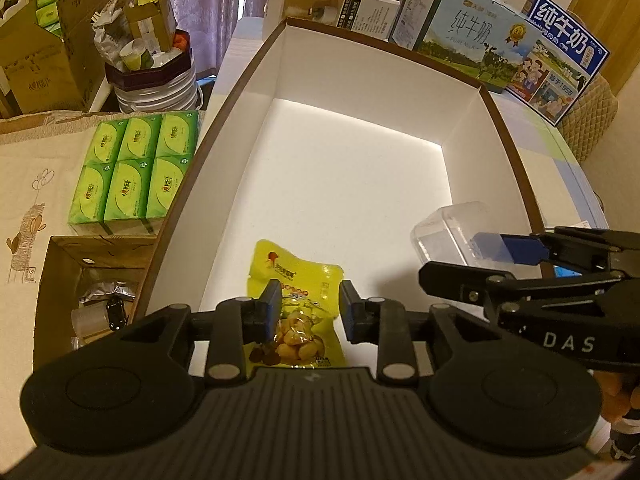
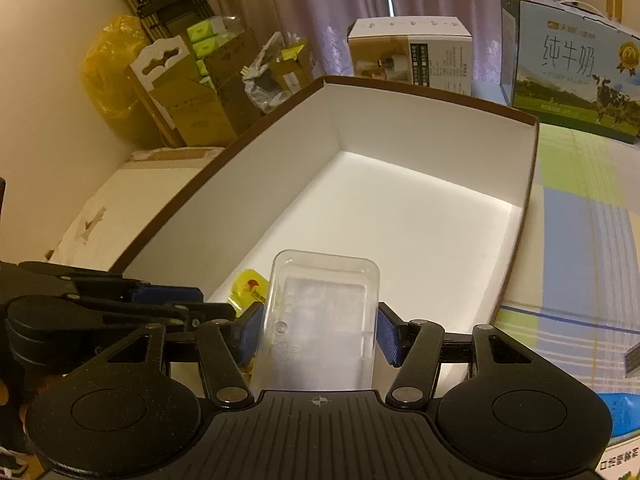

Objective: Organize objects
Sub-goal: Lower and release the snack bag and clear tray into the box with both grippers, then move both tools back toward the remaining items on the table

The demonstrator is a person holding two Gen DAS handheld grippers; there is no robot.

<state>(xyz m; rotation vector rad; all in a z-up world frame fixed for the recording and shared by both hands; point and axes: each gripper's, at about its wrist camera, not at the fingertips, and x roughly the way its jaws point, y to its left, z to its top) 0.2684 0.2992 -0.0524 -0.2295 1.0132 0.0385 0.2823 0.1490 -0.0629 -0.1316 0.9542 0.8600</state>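
White card lines the big open box point(image 1: 340, 184), whose rim is brown, and everything here sits in relation to it. Lying on the box floor at its near end is a yellow snack packet point(image 1: 298, 304), flat, with its printed top toward the far wall. The left gripper point(image 1: 308, 312) hangs just above the packet with its jaws narrowly parted; the blue pads stand on either side of the packet and do not press on it. The right gripper point(image 2: 320, 334) is over the near right part of the box, clamped on a clear plastic container point(image 2: 320, 320) that stands up between its pads, above the box floor. Outside the box, to its left, lies a pack of green tissue boxes point(image 1: 132, 172). Behind the far wall stand a white carton point(image 1: 328, 0) and two milk cartons point(image 1: 468, 36).
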